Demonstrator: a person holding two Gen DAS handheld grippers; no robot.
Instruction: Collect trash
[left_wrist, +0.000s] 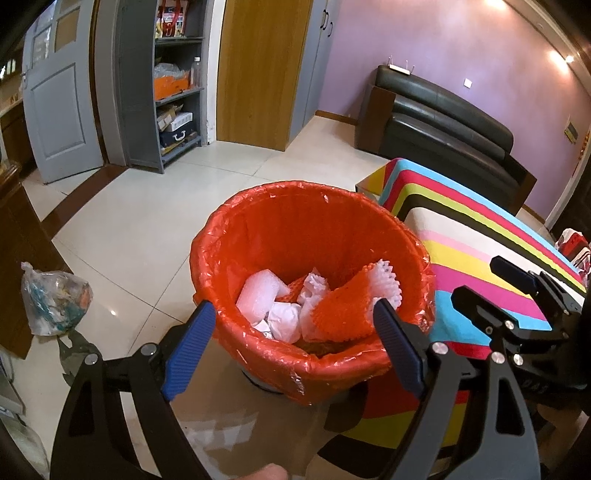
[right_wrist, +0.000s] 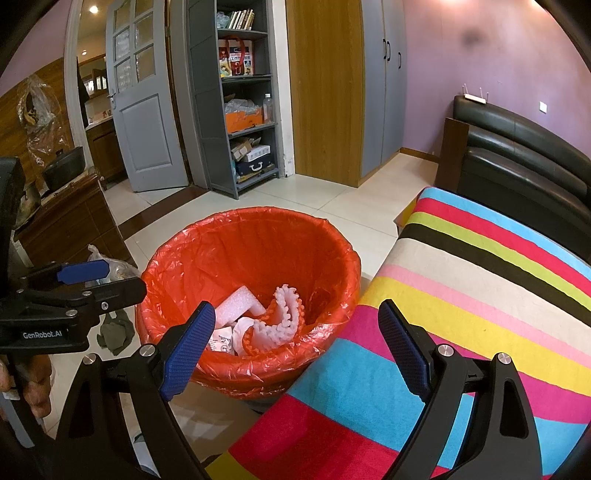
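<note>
Both the left gripper (left_wrist: 293, 334) and right gripper (right_wrist: 297, 334) hang spread and empty beside the red-lined trash bin (left_wrist: 258, 229) holding foam netting (left_wrist: 343, 314) and crumpled paper (left_wrist: 284, 319).

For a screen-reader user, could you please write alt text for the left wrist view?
The open left gripper hovers empty over a bin lined with an orange bag, holding white foam and paper scraps. A striped cloth lies at right, a tied plastic bag on the floor left.

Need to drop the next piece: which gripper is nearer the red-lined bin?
Left. The left gripper hangs over the red-lined bin, open and empty; the right gripper straddles its rim beside the striped table.
</note>
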